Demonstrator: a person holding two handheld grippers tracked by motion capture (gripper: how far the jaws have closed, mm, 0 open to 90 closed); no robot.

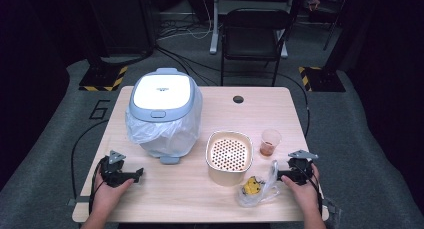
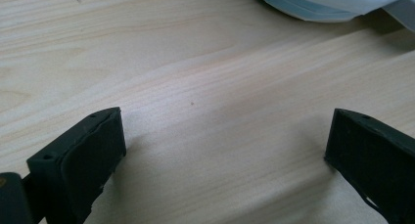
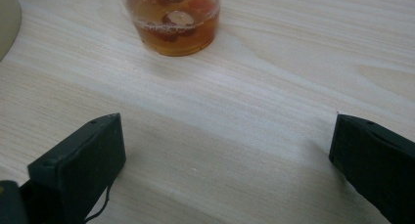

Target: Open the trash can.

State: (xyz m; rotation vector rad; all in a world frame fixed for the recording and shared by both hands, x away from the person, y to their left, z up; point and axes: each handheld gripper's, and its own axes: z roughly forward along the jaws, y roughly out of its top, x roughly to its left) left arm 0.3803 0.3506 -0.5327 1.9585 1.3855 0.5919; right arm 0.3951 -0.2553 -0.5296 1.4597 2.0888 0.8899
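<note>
My left gripper (image 1: 122, 173) rests on the wooden table (image 1: 175, 199) near its front left, held by a hand. Its jaws stand wide apart over bare wood, and in its own view the left gripper (image 2: 225, 131) is open and holds nothing. My right gripper (image 1: 295, 173) sits at the front right, also open. Seen in its own view, the right gripper (image 3: 225, 136) points at a clear plastic cup (image 3: 173, 18) of brown liquid with slices floating in it. That cup (image 1: 270, 141) stands just beyond the right gripper.
A white and grey rice cooker (image 1: 162, 104), lid closed, sits in a clear plastic bag at the back left; its base (image 2: 313, 4) shows ahead of the left gripper. A cream perforated basket (image 1: 229, 156) stands mid-table. A clear bag with something yellow (image 1: 255, 186) lies beside the right gripper.
</note>
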